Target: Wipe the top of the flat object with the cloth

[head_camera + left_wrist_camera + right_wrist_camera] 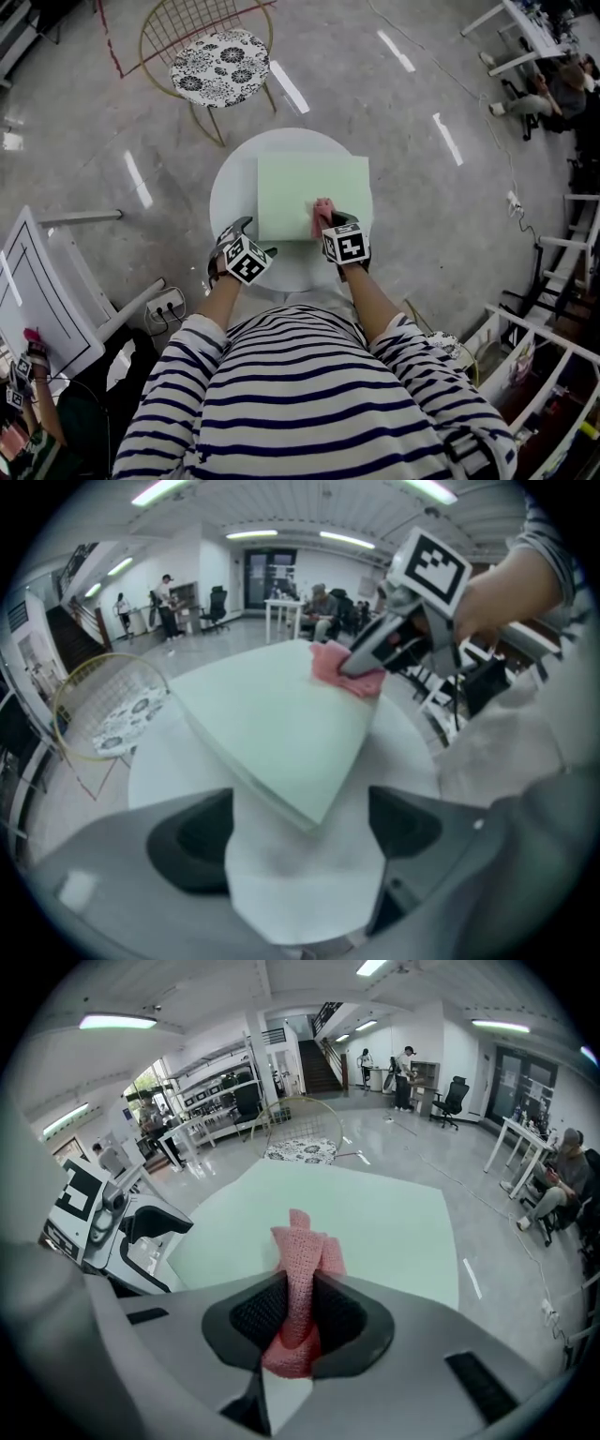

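A pale green flat board [312, 195] lies on a round white table [234, 187]. My right gripper [323, 222] is shut on a pink cloth [322, 217], and the cloth rests on the board's near edge, right of its middle. The right gripper view shows the pink cloth [302, 1283] pinched between the jaws, its free end standing up over the board [375, 1213]. My left gripper [236, 234] stands open over the table at the board's near left corner, holding nothing. Its own view has the board's corner [309, 808] just ahead of the jaws and the cloth [342, 670] farther off.
A wire chair with a flower-patterned seat [219, 66] stands beyond the table. A white rack [42, 291] is at the left, shelving [544, 375] at the right. People sit at desks [553, 84] at the far right.
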Demonstrator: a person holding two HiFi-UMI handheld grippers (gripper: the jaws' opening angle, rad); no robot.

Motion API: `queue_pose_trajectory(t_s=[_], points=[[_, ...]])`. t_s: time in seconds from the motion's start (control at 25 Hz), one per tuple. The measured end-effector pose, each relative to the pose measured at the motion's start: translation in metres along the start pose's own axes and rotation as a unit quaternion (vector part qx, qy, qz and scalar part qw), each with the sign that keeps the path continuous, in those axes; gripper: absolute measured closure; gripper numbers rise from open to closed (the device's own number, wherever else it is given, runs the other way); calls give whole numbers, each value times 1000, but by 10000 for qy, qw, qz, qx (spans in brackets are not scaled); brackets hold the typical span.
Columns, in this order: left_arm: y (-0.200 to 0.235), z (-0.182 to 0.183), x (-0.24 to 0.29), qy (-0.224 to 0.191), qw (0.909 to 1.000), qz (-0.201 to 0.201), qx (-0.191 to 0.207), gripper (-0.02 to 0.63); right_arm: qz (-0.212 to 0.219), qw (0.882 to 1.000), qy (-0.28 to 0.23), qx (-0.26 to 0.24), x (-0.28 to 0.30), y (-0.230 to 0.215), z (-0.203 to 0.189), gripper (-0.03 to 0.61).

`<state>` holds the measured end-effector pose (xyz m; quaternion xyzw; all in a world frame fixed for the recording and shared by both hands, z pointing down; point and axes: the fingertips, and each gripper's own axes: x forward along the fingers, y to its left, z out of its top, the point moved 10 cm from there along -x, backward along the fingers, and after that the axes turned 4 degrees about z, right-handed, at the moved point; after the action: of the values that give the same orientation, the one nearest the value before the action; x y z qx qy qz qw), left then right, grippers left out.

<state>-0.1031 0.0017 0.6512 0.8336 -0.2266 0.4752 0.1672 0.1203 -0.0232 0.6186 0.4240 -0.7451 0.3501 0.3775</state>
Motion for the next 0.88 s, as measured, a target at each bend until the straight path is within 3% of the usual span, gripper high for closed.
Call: queue_pose_trajectory(t_s=[0.88], points=[[19, -38, -44, -193, 9993, 254, -203, 158, 1241, 9868, 7, -1041, 51, 126, 32, 522]])
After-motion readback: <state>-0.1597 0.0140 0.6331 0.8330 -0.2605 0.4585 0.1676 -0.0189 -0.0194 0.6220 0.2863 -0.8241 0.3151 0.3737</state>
